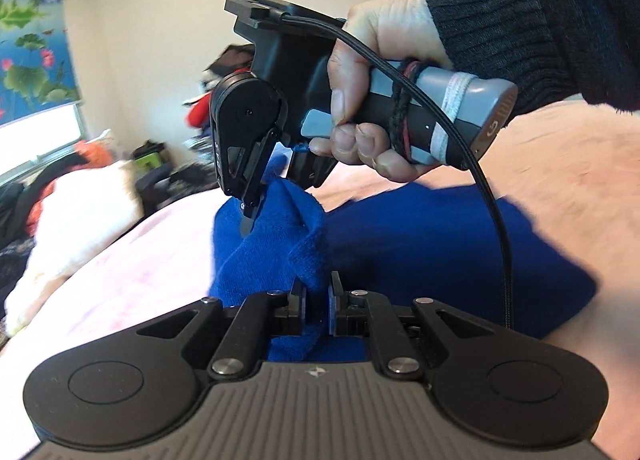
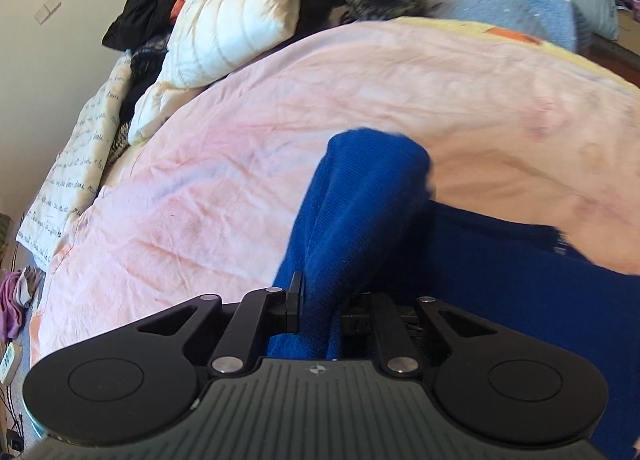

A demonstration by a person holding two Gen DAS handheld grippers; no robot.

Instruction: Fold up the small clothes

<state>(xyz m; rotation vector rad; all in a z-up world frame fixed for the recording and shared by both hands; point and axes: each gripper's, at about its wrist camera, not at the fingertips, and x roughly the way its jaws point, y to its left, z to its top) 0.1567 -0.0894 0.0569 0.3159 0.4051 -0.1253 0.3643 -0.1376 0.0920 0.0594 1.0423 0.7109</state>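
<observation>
A blue knit garment [image 1: 420,244] lies on the pink bedsheet [image 1: 140,268]. My left gripper [image 1: 318,300] is shut on a fold of the blue garment's near edge. My right gripper [image 1: 256,216], held by a hand in a dark sleeve, shows in the left wrist view just beyond it, pinching another raised fold of the same cloth. In the right wrist view my right gripper [image 2: 320,300] is shut on the blue garment [image 2: 360,196], which rises in a bunched ridge ahead of the fingers; the rest spreads to the right.
A white quilted duvet [image 2: 224,28] and dark clothes [image 2: 148,8] are piled at the head of the bed. A blue blanket [image 2: 500,8] lies at the far right. A printed sheet [image 2: 76,164] hangs on the bed's left side. A window with a flower blind [image 1: 32,56] is on the left wall.
</observation>
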